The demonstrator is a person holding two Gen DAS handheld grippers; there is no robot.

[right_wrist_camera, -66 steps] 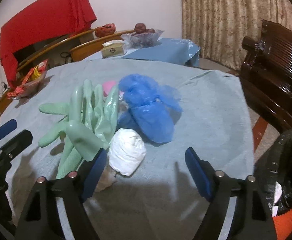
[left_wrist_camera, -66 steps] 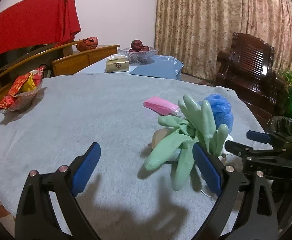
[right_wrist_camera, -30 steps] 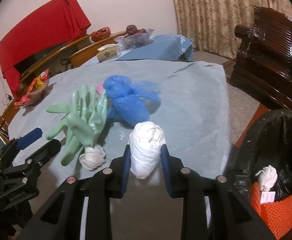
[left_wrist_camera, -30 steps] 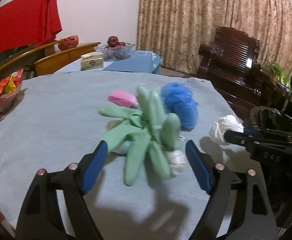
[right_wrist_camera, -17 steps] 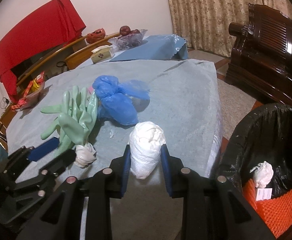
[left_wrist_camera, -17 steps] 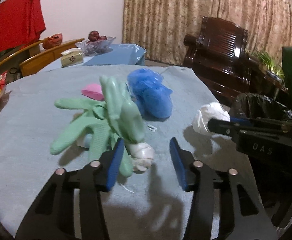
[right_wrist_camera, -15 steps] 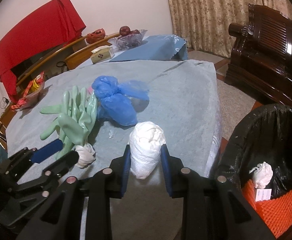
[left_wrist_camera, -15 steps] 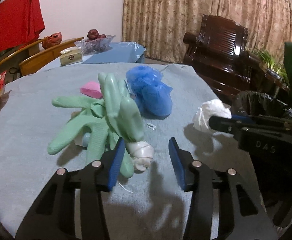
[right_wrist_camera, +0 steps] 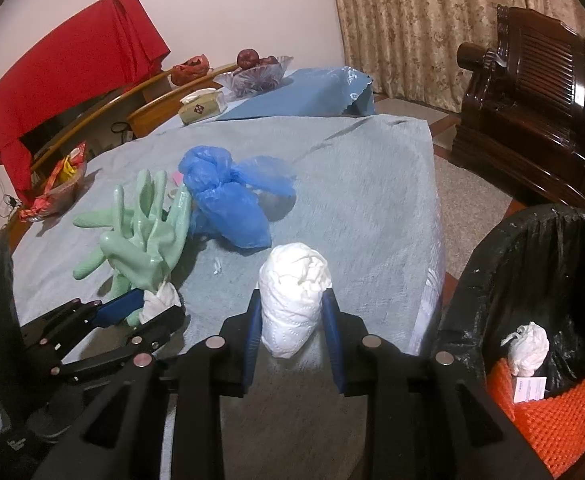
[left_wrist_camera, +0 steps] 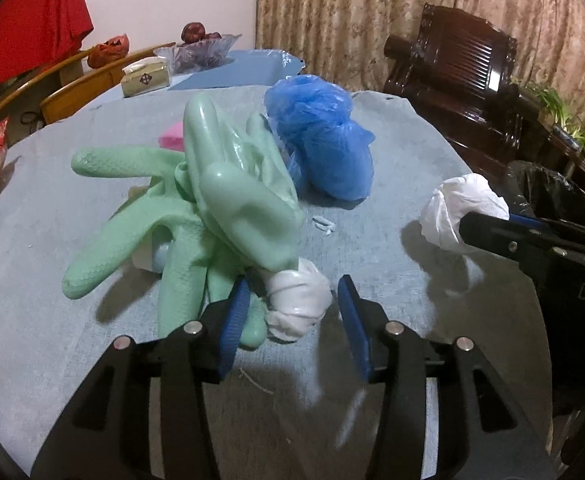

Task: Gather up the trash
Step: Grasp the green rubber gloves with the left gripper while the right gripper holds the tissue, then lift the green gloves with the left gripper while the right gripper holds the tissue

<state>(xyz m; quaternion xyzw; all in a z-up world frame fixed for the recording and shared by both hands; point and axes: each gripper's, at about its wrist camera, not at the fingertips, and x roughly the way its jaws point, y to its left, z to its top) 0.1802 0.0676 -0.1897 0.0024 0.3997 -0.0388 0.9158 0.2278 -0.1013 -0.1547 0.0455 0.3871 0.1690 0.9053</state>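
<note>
My right gripper (right_wrist_camera: 292,318) is shut on a white paper wad (right_wrist_camera: 293,292) and holds it above the table's near edge; the wad also shows in the left wrist view (left_wrist_camera: 456,210). My left gripper (left_wrist_camera: 292,308) is part open around a small white wad (left_wrist_camera: 298,306) that lies on the table against the green rubber gloves (left_wrist_camera: 212,208); a gap shows between the wad and the right pad. A blue plastic bag (left_wrist_camera: 324,152) lies behind the gloves. The black-lined trash bin (right_wrist_camera: 540,280) stands at the right, below the table.
The round table (right_wrist_camera: 364,184) has a grey cloth. A pink packet (left_wrist_camera: 172,138) lies behind the gloves. A snack bowl (right_wrist_camera: 58,190) stands far left. A tissue box (right_wrist_camera: 202,108) and fruit bowl (right_wrist_camera: 254,70) stand beyond. A dark wooden chair (right_wrist_camera: 532,92) is at the right.
My left gripper has moved to the small white wad and narrowed around it. My right gripper closed on the larger wad, lifted it and carried it toward the bin side.
</note>
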